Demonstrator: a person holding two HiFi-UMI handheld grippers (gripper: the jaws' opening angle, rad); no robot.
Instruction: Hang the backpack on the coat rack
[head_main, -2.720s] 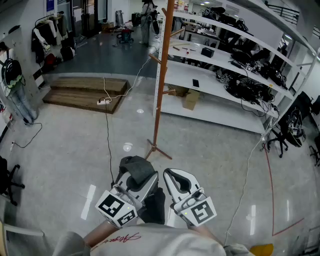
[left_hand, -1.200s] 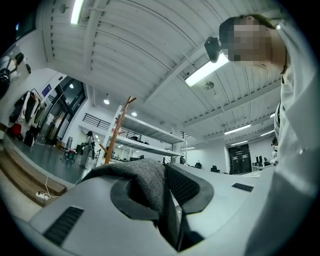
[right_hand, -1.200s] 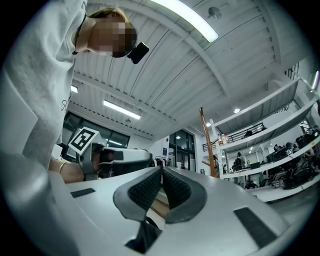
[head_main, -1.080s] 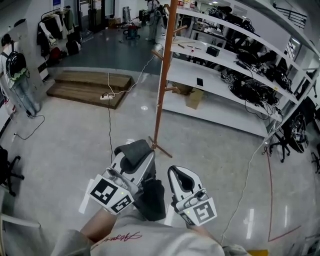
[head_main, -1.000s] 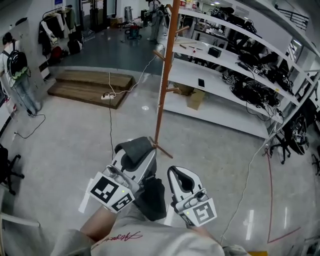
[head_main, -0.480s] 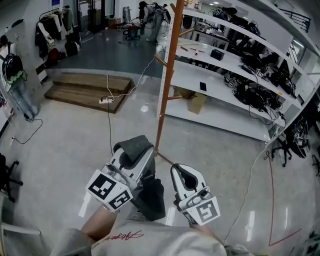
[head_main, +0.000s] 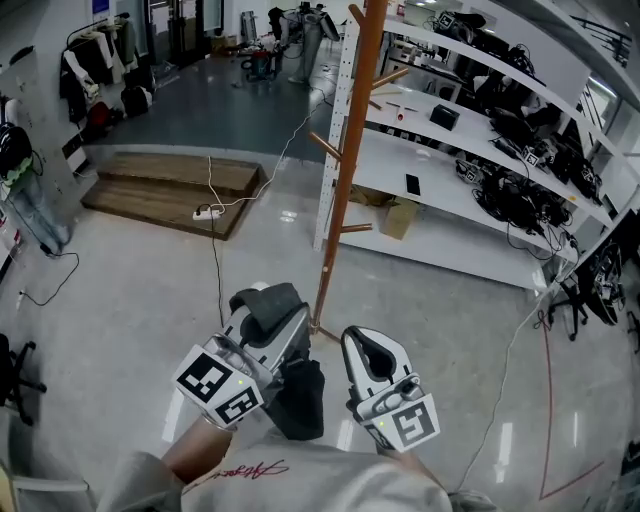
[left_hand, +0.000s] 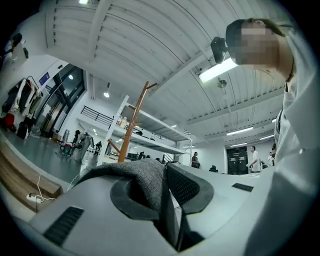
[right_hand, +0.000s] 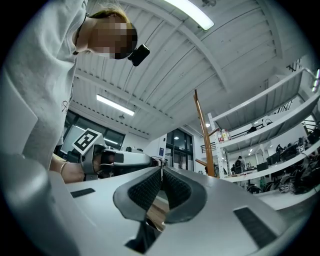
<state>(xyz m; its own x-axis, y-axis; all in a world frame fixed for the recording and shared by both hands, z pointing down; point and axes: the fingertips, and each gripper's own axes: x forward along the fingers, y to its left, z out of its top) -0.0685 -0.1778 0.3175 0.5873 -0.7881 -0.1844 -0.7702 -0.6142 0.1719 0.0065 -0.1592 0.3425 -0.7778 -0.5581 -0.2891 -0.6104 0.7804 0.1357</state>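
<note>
Left claw (left_hand: 165, 171) is at a narrow gap, clamped on a grey fabric part of the backpack (head_main: 298, 400). The dark bag body hangs below it, between the two claws, just short of the coat rack (head_main: 350, 170) foot. Right claw (right_hand: 161, 172) is pinched closed, tips touching, with nothing in it. It sits just beside the bag. Both claws point toward the coat rack, near its base, and neither touches it. White shelving (head_main: 470, 150) stands behind the rack.
</note>
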